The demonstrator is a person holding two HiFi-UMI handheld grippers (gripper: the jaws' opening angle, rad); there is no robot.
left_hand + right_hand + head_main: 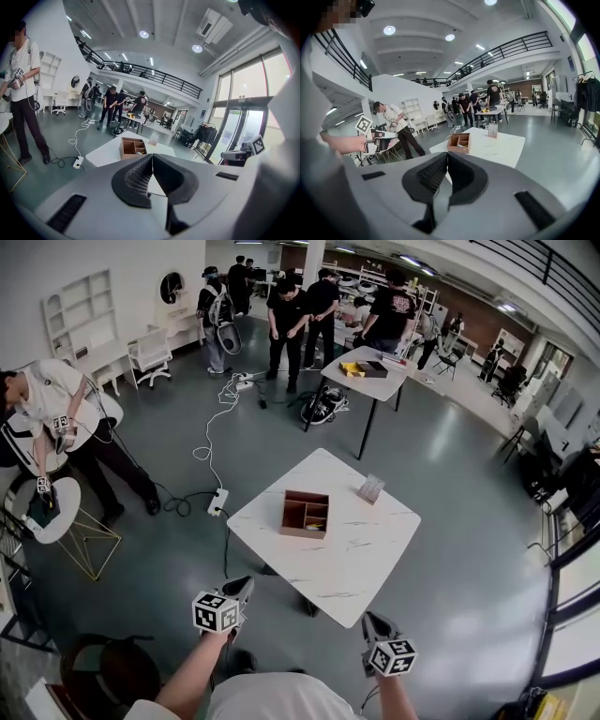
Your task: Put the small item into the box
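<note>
Box (306, 513) sits on table (367, 542), seemingly far from closed left claw (242, 590), right claw (375, 622).

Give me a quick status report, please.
Left tongs, right tongs shut, empty, short of table. Box on it, small item alongside, apart. Nothing between.

Left gripper (152, 156) jaws together, empty; box (132, 147) ahead on table (105, 154).
</note>
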